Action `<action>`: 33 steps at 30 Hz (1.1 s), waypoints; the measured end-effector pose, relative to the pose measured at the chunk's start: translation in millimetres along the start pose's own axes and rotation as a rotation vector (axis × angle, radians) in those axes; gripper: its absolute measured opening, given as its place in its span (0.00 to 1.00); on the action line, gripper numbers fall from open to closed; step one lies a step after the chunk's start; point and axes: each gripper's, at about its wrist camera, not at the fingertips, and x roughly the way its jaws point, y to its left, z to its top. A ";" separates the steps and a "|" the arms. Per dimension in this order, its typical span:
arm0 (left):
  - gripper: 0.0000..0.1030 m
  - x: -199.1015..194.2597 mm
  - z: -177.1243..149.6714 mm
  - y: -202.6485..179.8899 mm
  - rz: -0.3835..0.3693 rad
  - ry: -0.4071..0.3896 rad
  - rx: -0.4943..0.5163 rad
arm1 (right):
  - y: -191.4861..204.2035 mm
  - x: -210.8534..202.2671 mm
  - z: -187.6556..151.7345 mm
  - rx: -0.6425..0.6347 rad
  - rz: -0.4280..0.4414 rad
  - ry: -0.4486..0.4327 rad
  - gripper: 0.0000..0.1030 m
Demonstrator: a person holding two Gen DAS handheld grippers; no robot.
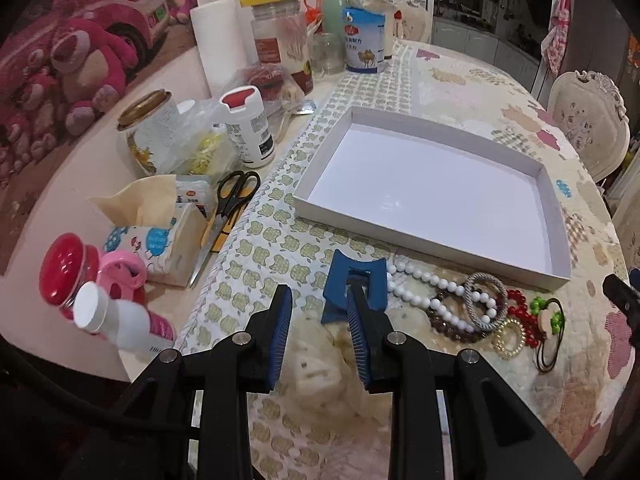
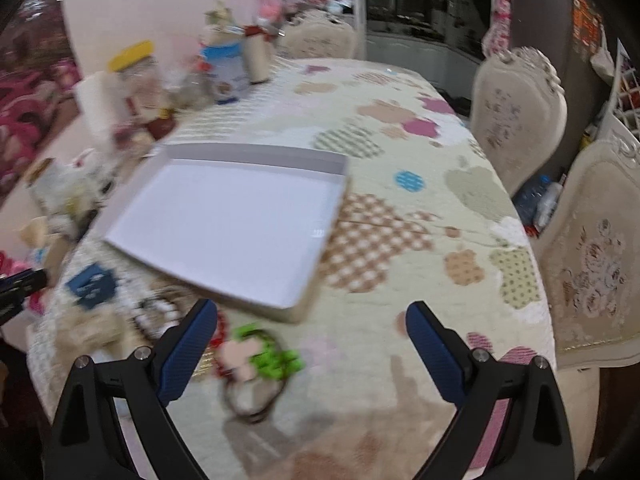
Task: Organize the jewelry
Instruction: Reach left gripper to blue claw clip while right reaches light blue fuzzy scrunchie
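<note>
Where left shows scissors (image 1: 232,200), right blurs (jewelry)

From the left tongs (image 1: 318,300), a blue hair clip (image 1: 354,286) sits at 12 o'clock, touching the right finger. The jewelry heap (image 1: 476,308) crowds 2 o'clock, against the white tray's (image 1: 420,240) near wall. Scissors (image 1: 228,208), a tissue pack (image 1: 160,240) and bottles (image 1: 248,128) block 10 o'clock. Bare worktop (image 2: 420,208) stretches from 12 to 3 o'clock of the right tongs (image 2: 312,320); chairs (image 2: 516,120) bound it beyond.
</note>
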 end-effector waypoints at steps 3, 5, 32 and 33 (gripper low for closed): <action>0.18 -10.1 -10.4 -0.8 0.007 -0.015 -0.004 | 17.2 -13.0 -2.7 -0.013 0.023 -0.006 0.95; 0.18 -15.1 -13.5 -1.1 0.009 -0.018 -0.015 | 27.2 -19.7 -4.2 -0.034 0.034 -0.007 0.95; 0.18 -21.4 -36.7 25.0 -0.056 -0.008 -0.080 | 64.9 -26.7 -20.5 -0.135 0.077 0.019 0.95; 0.18 -20.8 -37.2 27.5 -0.060 -0.005 -0.081 | 65.4 -25.7 -20.8 -0.136 0.082 0.023 0.95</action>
